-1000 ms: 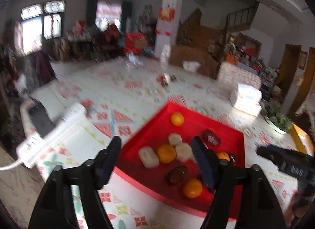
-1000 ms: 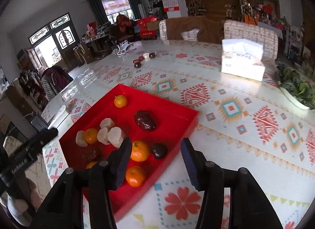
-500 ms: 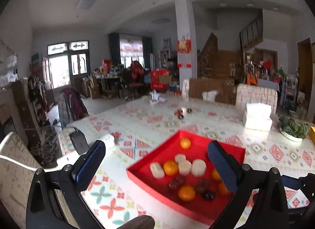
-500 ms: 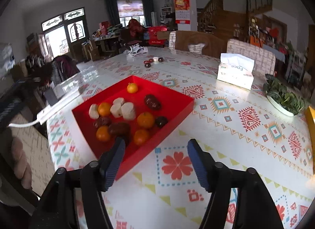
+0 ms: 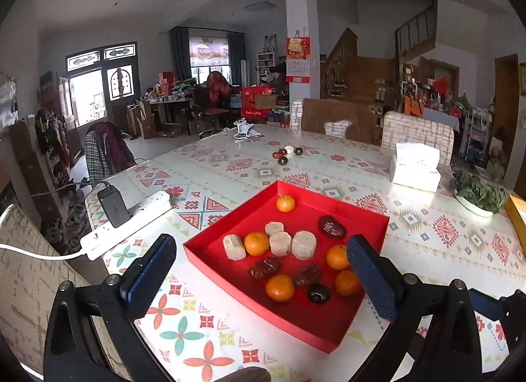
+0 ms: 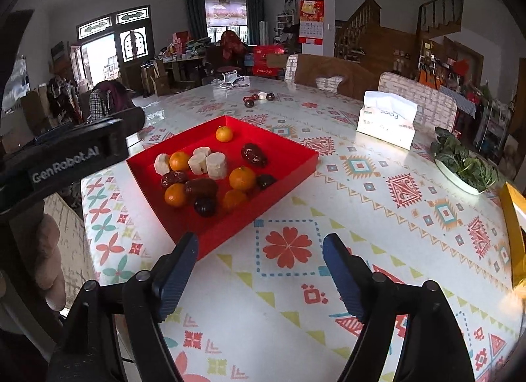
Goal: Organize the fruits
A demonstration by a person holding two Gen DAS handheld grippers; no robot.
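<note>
red cardboard tray sits on the patterned counter, ahead of both tongs: left tongs and right tongs gape wide, holding nothing. inside, glossy tangerines, wrinkled dark dates and pale, chalky cylinder pieces lie mixed and touching. whichever comes next, approach from above, straddle one round fruit, squeeze gently; tangerines roll, dates squash.

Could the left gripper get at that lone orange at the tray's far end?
Probably yes. The left gripper is open and empty, nothing covers the orange, though it must pass over the other fruit.
</note>
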